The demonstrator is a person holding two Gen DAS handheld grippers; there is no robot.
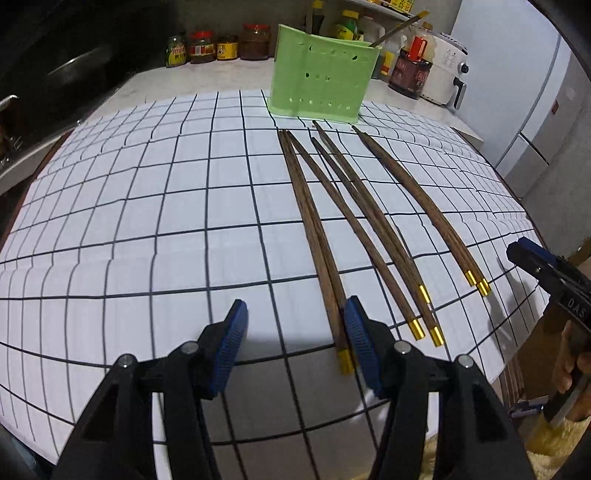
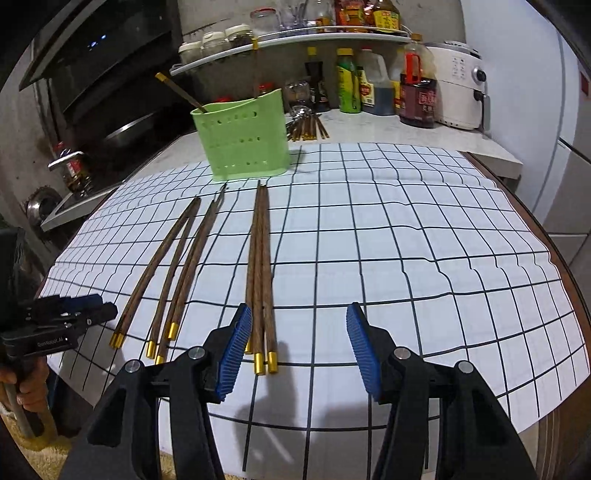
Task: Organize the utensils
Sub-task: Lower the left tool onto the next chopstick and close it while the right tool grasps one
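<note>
Left tool (image 1: pixel 295 347) and right tool (image 2: pixel 299 347): both half open, holding nothing | chopsticks (image 1: pixel 354 221) lie side by side on the grid sheet (image 1: pixel 147 221) on the bench, gold ends near, easy to pinch | green holder (image 1: pixel 321 74) behind, one chopstick (image 1: pixel 400 31) already in.

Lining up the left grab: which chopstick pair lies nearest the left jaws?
The leftmost pair, its gold caps beside the left gripper; the others lie farther right.
</note>
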